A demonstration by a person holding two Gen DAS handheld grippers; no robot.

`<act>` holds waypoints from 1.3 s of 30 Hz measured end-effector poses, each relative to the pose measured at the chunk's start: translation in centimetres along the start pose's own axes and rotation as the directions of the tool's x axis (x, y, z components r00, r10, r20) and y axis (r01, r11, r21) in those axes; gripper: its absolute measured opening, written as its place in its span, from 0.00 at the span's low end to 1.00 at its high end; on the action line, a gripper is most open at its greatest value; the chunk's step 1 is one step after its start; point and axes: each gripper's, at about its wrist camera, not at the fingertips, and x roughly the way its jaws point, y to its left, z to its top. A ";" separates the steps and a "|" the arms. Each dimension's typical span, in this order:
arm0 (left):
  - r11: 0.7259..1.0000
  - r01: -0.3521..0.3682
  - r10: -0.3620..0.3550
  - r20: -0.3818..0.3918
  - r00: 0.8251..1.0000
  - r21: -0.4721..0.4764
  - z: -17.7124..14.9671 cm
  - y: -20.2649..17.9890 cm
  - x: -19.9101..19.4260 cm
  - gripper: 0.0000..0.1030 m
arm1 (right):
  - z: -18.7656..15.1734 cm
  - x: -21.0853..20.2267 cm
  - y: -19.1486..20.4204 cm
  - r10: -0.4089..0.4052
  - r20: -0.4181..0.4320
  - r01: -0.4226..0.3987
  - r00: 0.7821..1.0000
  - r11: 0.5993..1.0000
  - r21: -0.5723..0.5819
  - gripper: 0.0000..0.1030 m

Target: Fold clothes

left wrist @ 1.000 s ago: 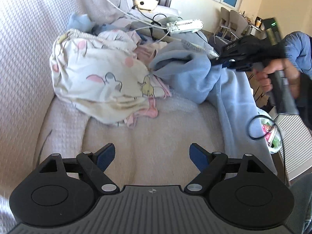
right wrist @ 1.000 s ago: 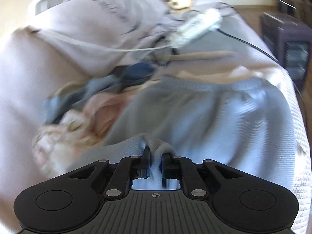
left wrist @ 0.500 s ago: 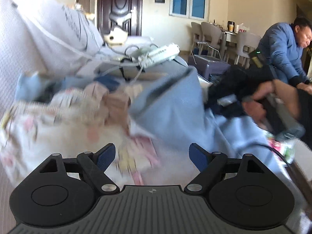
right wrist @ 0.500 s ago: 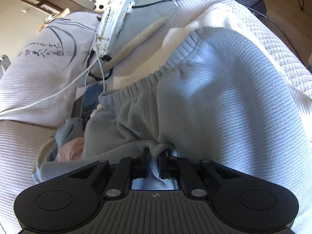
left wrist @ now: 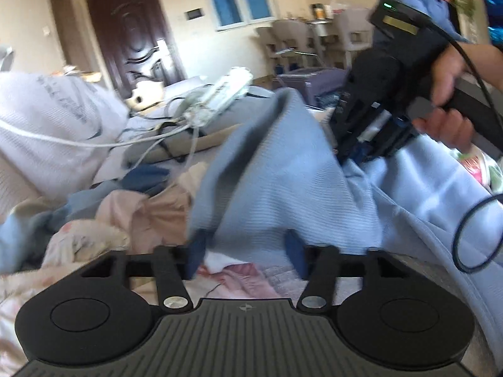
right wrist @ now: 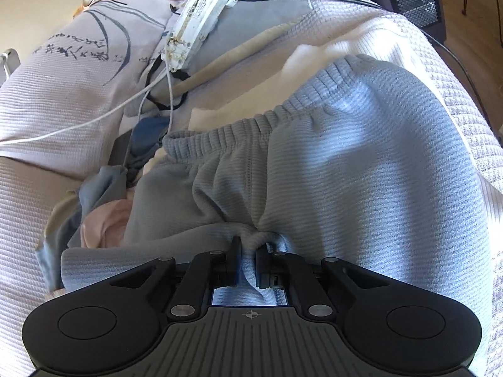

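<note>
Two tongs work one blue garment spread on the sofa: the right tongs pinch a bunched fold, while the left tongs are closing around its hem. Risk: the left may catch the pink clothing beneath, or snag the charger cable nearby.

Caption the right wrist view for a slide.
Right gripper shut on a bunched fold of light blue knit pants lying on a white couch cover.

Brush-script characters on the cushion, illegible
</note>
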 end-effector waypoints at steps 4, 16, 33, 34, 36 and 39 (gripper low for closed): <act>1.000 0.000 0.000 -0.016 1.000 -0.018 0.0 0.2 0.7 0.08 | -0.2 0.0 0.4 -0.011 0.006 0.011 1.000 0.999 -0.033 0.05; 0.936 0.209 -0.236 -0.066 0.969 -0.284 3.5 3.5 -8.0 0.06 | -3.2 -6.2 2.7 0.005 0.002 -0.005 1.000 0.989 -0.150 0.50; 0.776 0.256 -0.421 -0.171 0.891 -0.576 5.4 6.8 -17.3 0.26 | -12.3 -16.6 5.3 0.116 0.042 -0.081 0.992 0.870 -0.486 0.65; 0.801 0.220 -0.395 -0.215 0.893 -0.557 4.1 6.3 -17.2 0.27 | -12.7 -16.4 5.3 0.110 0.032 -0.080 0.993 0.867 -0.492 0.65; 0.794 0.185 -0.406 -0.280 0.870 -0.579 1.2 5.7 -17.2 0.27 | -13.4 -16.0 5.3 0.095 0.013 -0.076 0.995 0.860 -0.505 0.65; 0.780 0.130 -0.426 -0.366 0.827 -0.612 -3.3 4.7 -16.9 0.31 | -14.4 -15.4 5.1 0.052 -0.013 -0.051 0.999 0.839 -0.541 0.65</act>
